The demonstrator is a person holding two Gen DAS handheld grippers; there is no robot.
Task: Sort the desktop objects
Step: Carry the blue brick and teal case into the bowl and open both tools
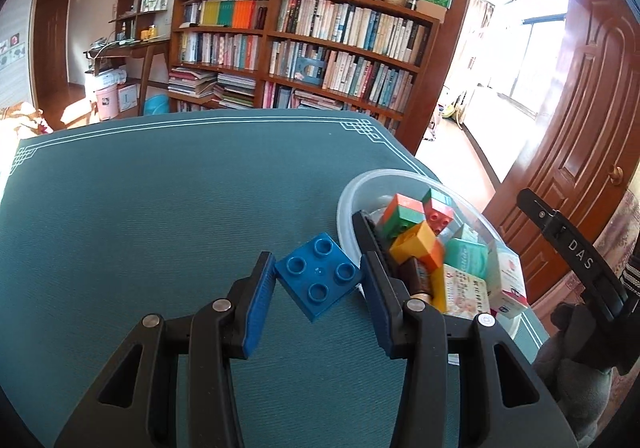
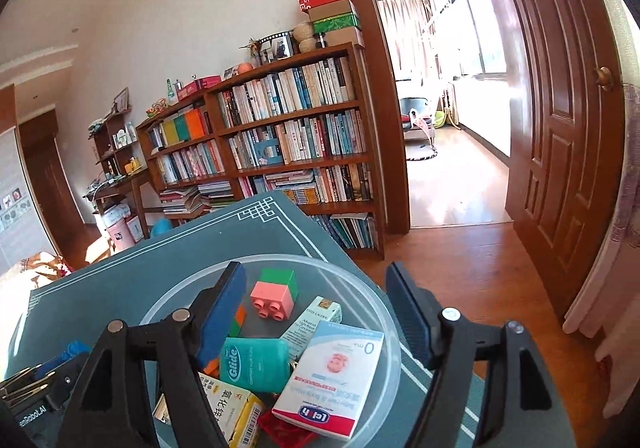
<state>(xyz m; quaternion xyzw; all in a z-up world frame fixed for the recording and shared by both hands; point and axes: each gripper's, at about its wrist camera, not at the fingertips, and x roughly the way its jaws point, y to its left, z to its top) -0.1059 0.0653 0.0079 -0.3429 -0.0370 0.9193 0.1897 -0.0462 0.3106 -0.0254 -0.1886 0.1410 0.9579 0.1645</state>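
One blue brick (image 1: pixel 318 275) between left tongs (image 1: pixel 316 296)

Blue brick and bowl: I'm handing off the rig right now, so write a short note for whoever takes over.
Left gripper: open, fingers straddling the blue brick, which lies studs-up on the green mat just beside the clear bowl. Whether the fingers touch it I cannot tell.
Right gripper: open, empty, over the bowl.
Done: the bowl already holds the pink-and-green brick, other stacked bricks, the teal Glide floss, the white-and-blue box and the yellow box.
Left: probably close on the blue brick and place it in the bowl. No other loose items show on the mat.
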